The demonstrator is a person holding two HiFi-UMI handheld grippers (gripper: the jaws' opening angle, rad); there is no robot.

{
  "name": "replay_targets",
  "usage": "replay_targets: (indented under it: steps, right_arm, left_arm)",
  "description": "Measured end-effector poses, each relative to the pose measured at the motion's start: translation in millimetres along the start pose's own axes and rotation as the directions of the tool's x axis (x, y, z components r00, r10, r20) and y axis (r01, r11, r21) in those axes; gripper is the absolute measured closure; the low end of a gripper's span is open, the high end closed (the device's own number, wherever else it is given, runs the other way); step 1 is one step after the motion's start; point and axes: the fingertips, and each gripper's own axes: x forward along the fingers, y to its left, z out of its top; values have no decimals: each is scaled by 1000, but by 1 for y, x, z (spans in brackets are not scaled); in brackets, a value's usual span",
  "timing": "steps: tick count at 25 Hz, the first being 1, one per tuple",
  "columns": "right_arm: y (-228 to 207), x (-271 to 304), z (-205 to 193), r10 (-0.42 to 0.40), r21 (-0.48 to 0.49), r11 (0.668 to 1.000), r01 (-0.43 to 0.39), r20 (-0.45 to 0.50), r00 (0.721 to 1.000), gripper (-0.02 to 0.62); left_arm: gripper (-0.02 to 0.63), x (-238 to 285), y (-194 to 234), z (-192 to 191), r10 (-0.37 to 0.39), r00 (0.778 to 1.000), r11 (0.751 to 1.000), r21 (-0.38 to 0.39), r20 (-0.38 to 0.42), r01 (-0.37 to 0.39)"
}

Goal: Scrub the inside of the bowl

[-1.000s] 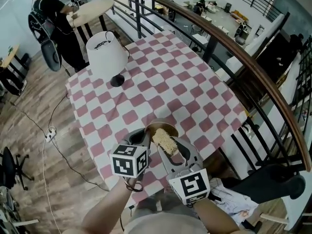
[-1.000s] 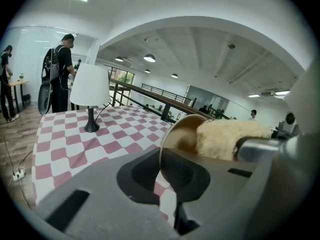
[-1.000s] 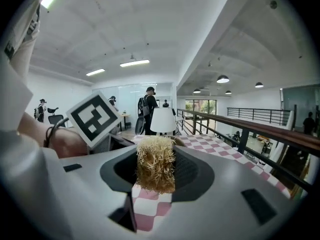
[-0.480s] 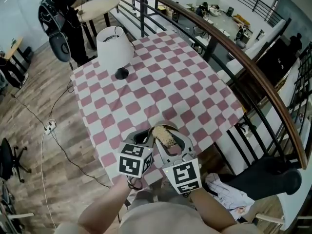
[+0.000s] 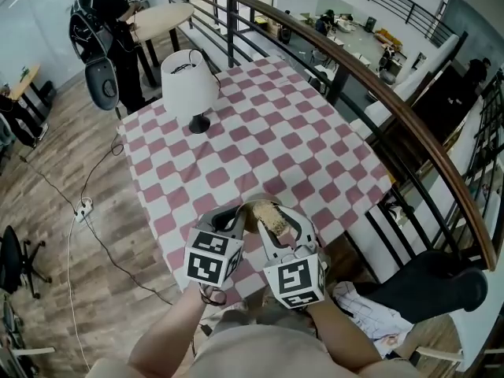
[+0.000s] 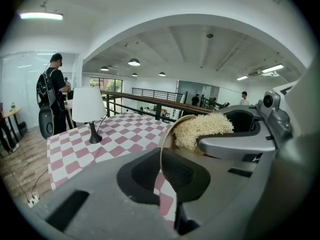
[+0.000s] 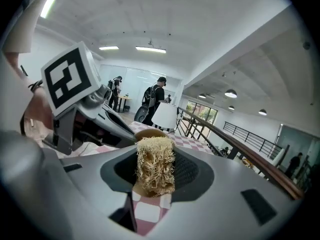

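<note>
A tan bowl point(image 5: 260, 208) is tipped on its side over the near edge of the checkered table point(image 5: 260, 132). My left gripper point(image 5: 238, 220) is shut on its rim. In the left gripper view the thin rim point(image 6: 166, 134) runs edge-on between the jaws. My right gripper point(image 5: 276, 227) is shut on a straw-coloured fibrous scrubber point(image 5: 273, 220) that lies against the inside of the bowl. In the right gripper view the scrubber point(image 7: 155, 165) stands upright between the jaws of the right gripper point(image 7: 156, 171), with the bowl point(image 7: 149, 133) just behind it.
A white-shaded lamp point(image 5: 189, 85) stands at the table's far left. A dark railing point(image 5: 370, 77) curves along the right side. A person point(image 5: 102, 18) stands by a round table point(image 5: 161, 18) at the back left. A cable point(image 5: 83, 207) lies on the wooden floor.
The scrubber has shifted slightly inside the bowl while both grips hold. The head view has swung a little, so the lamp and table sit further right.
</note>
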Motion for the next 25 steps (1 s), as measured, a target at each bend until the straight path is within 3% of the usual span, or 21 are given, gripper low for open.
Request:
replay_targets:
  steps: [6,10,13,22,25]
  right_arm:
    - [-3,-2,2,1,-28,1000,-1,-5,1000,442]
    - [8,2,-7,-10,-137,991,-1,-77,997,442]
    - [21,4,-17,27,-171,984,-49,-127,992,442]
    - [52,7,-25,173,-90,978,-186,-139,975,443]
    - [58,7,-23,203,-79,974,-214,-131,970,443]
  left_arm:
    - [581,-10,13,8,5,1000,999,-43,30,-4]
    - [578,-16,10,12,9,998,998,-68,56,-5]
    - [578,-19,10,11,6,998,997,-83,60,-1]
    - [580,-16,2,-1,-15,999,995,-101,35,19]
    - [581,-16,-2,-7,-15,1000,997,-76,21,17]
